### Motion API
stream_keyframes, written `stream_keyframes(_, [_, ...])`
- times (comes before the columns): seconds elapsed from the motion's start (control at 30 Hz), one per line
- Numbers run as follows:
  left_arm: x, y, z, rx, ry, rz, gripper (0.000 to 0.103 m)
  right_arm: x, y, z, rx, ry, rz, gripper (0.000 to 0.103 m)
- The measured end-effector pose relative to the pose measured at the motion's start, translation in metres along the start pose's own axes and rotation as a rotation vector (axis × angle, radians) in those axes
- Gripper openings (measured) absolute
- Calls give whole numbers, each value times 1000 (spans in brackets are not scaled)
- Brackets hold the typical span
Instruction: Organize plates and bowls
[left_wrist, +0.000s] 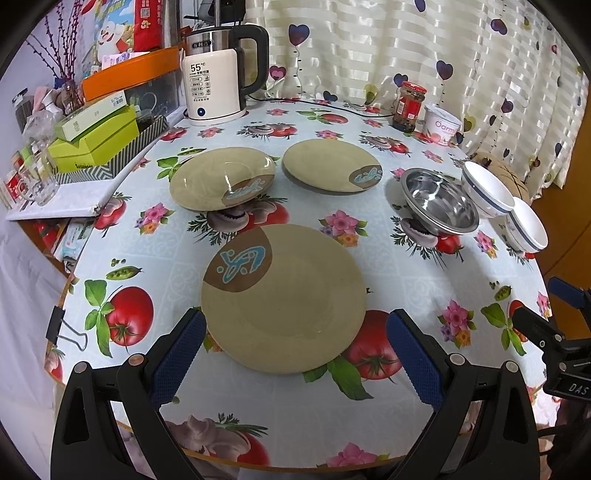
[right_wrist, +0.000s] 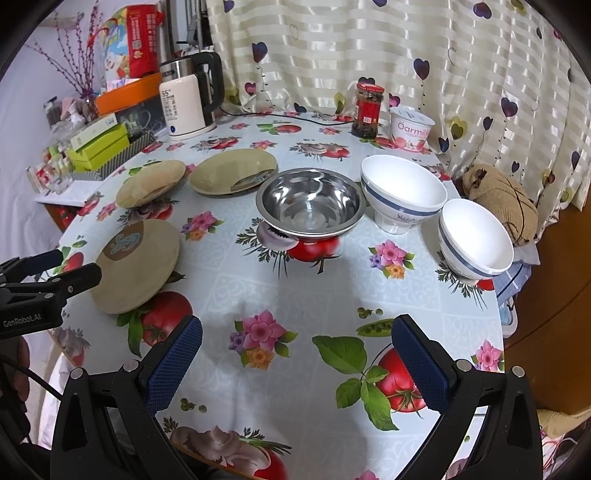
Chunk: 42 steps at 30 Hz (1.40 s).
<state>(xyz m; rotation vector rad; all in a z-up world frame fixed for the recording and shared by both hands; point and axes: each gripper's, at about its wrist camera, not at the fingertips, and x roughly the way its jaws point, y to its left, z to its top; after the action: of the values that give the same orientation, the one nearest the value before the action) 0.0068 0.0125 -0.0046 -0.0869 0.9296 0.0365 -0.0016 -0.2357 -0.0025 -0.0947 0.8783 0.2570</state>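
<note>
Both grippers spread, empty, over bench (left_wrist: 177, 280).
Left gripper (left_wrist: 295, 354) faces nearest plate (left_wrist: 284, 299); binder clip (left_wrist: 61, 328) at 9 o'clock, left view only.
Right gripper (right_wrist: 297, 363) faces steel bowl (right_wrist: 310, 205).

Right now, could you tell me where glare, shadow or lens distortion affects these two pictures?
Left wrist view: glare streaks cross the far-left plate, highlights mark the steel bowl, and the fisheye bends the table edge. Right wrist view: the steel bowl mirrors the room brightly, a soft grey shadow lies on the tablecloth, and the curtain bows outward.
</note>
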Motion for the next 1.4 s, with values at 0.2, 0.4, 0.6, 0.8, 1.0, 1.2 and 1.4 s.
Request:
stream_keyframes(0.2, [3,3,1,-8,2,-4,99,2,2,2,-8,0,3,103])
stream_keyframes(0.4, [7,7,3,-14,5,-8,99,6,6,8,-14,2,0,103])
stream_keyframes(0.6, [12,14,7,-25,7,-16,92,12,7,15,-22,7,-9,103])
stream_keyframes(0.8, [16,24,11,-55,15,-33,90,18,13,25,-39,6,-5,103])
stream_keyframes(1.0, [21,38,18,-89,9,-58,86,26,23,40,-50,11,15,101])
stream_keyframes(1.2, [28,60,28,-125,-6,-47,75,41,42,56,-97,23,35,98])
stream_keyframes(1.4, [39,84,38,-157,-10,-36,68,57,66,72,-138,37,69,88])
